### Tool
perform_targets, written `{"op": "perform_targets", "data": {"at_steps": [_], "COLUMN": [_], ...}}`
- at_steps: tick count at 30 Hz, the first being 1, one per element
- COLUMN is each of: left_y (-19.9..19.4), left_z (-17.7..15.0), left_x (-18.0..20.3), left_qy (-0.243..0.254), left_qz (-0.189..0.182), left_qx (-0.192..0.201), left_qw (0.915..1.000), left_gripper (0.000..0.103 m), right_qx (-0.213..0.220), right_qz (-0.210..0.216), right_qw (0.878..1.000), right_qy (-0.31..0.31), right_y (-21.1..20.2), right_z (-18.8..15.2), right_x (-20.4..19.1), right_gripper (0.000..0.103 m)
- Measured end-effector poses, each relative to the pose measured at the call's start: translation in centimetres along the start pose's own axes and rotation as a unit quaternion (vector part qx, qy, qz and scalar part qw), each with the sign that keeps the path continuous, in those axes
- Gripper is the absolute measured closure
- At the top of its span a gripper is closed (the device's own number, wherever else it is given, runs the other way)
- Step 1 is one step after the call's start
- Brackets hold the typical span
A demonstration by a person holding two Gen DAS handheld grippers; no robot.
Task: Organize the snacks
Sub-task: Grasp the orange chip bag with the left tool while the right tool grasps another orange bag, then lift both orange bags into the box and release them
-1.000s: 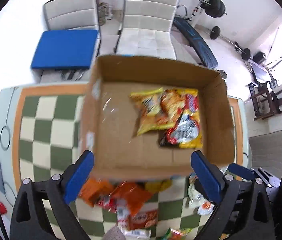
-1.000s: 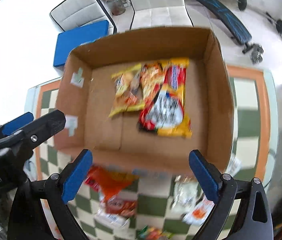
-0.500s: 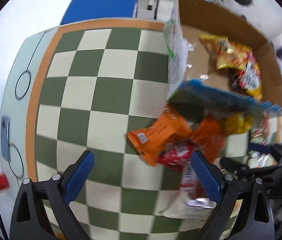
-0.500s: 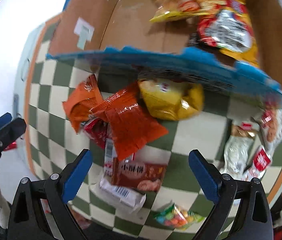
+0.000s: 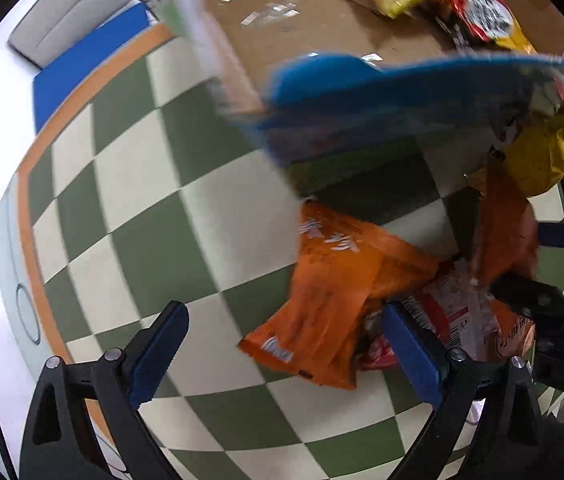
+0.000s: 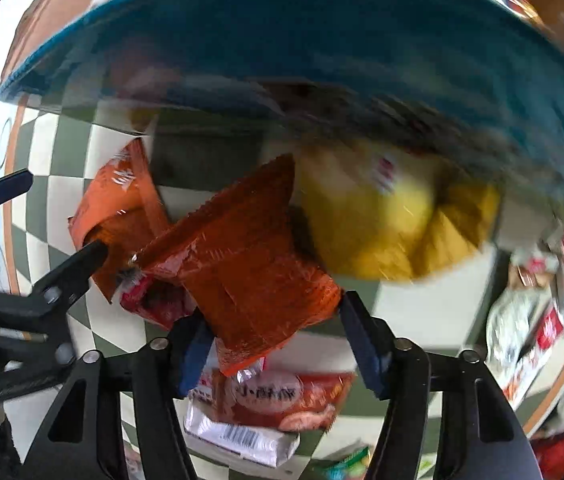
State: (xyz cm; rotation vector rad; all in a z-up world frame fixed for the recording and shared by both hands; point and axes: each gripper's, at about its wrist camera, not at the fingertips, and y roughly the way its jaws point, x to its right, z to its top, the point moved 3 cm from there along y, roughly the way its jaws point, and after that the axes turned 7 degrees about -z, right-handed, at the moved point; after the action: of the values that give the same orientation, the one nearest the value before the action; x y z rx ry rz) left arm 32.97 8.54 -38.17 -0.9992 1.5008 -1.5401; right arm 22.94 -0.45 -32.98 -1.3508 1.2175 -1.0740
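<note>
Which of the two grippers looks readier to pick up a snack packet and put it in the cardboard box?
The right gripper. Its jaws are closing with the red-orange packet already between them. The left gripper is also closing, but the orange packet lies mostly ahead of its jaws, so it looks a step behind.

Bare checkered tabletop (image 5: 130, 216) open on the left, blue-edged box flap (image 5: 382, 92) overhanging the snack heap, orange packets (image 6: 238, 264) and a yellow bag (image 6: 382, 216) crowding beneath it
</note>
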Motion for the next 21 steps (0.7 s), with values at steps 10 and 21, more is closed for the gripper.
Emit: {"op": "perform_targets", "data": {"at_steps": [10,21], "left_y": [1.4,1.8], "left_z": [-3.1,-5.9], "left_x": [-2.0,-3.1], "left_qy": [-0.171,-0.222], "left_qz": [-0.087,-0.091], "left_qx": [-0.041,-0.029], "left_qw": [0.9806,0.9703], "left_gripper": [0.055,0.064], "right_qx": [-0.059,-0.051], "right_qz": [0.042,0.020], "right_qw": [0.995,0.998], "right_qy": [0.072,0.031], "right_y": [0.1,1.0], "right_z": [-2.6,-1.1], "right_x": [4.0,2.7], "right_gripper": [0.028,0.039]}}
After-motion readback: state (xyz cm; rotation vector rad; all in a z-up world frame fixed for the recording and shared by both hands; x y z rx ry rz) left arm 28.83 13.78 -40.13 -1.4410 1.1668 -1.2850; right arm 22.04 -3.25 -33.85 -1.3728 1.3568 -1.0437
